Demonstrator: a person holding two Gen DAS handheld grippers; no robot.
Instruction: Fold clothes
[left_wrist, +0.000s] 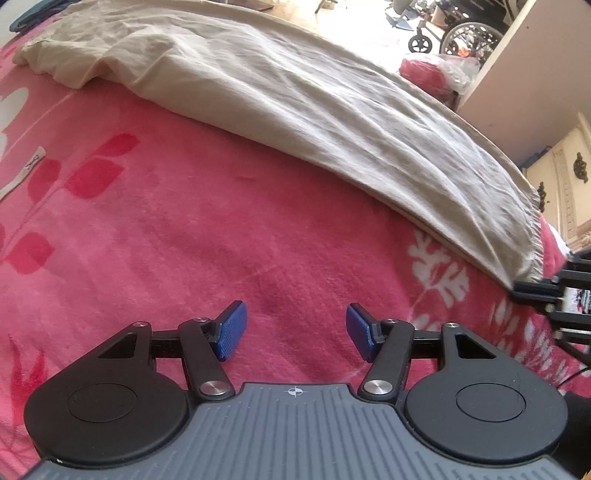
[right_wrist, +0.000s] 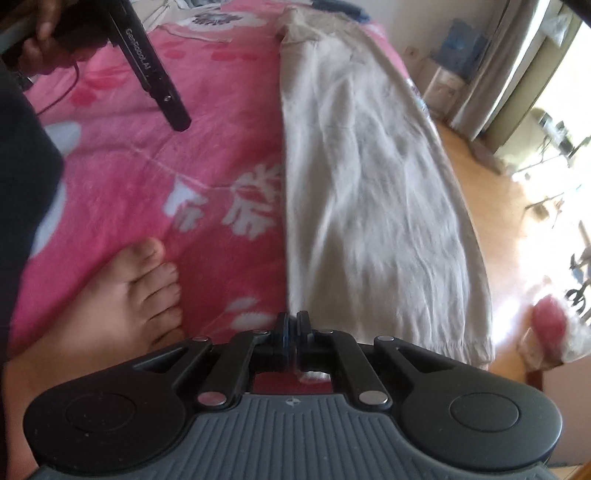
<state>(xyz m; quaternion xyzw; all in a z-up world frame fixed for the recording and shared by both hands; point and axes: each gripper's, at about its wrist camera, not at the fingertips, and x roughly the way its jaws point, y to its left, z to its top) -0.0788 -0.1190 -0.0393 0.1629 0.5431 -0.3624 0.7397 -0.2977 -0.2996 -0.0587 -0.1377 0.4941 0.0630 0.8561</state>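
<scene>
Two claws: left claw (left_wrist: 295, 328) wide, empty; right claw (right_wrist: 293, 325) closed, grip on trousers (right_wrist: 369, 203) unclear.

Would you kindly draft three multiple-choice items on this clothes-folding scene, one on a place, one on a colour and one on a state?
1. Where do the beige trousers lie?
A. On the pink blanket
B. On the wooden floor
C. Over a chair

2. What colour are the pads of the left gripper?
A. Red
B. Blue
C. Yellow

3. How do the jaws of the right gripper stand?
A. Wide apart
B. Out of view
C. Shut at the hem end of the trousers

Answers:
1 A: the trousers stretch along the edge of the pink blanket.
2 B: both pads facing the gap are blue.
3 C: the fingertips meet with no gap; whether they pinch cloth cannot be told.
</scene>
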